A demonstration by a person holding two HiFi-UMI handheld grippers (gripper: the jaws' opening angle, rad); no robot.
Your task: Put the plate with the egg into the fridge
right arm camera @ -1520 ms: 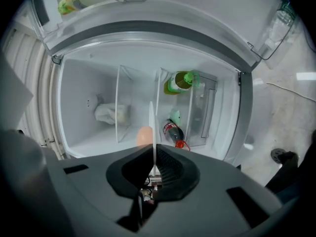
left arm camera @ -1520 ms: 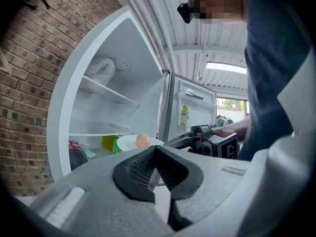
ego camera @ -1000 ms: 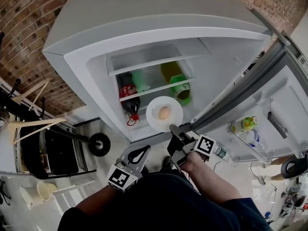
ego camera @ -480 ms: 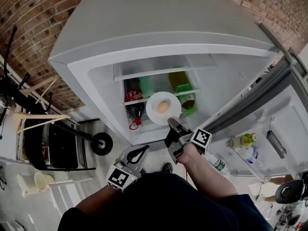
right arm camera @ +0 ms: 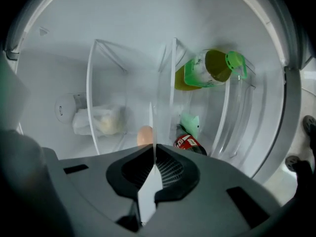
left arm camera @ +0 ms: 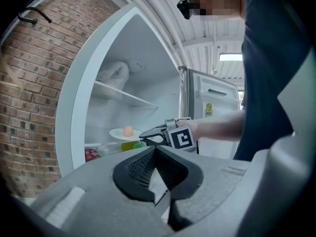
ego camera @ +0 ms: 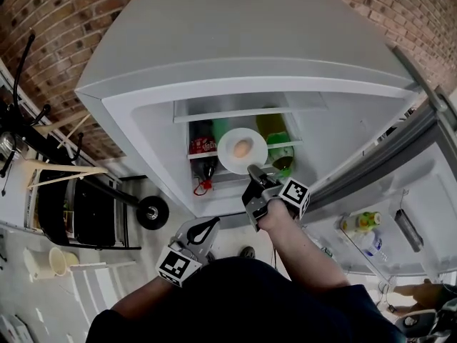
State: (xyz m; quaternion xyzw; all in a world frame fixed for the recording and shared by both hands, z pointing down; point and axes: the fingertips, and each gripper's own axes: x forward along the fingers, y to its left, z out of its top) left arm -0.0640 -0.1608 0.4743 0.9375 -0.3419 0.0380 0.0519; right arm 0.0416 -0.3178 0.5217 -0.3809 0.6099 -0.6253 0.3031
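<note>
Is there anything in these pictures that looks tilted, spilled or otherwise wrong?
Nothing stands out. The right gripper holds the plate by its rim, about level in the left gripper view, and the egg sits near its middle. No spill shows in the fridge.

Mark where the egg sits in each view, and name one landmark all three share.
Head view: egg on the plate, centre, at the fridge opening.
Left gripper view: egg left of centre, on the plate.
Right gripper view: egg low centre, just left of the edge-on plate.
Shared landmark: the cola bottle, close to the egg in each.
</note>
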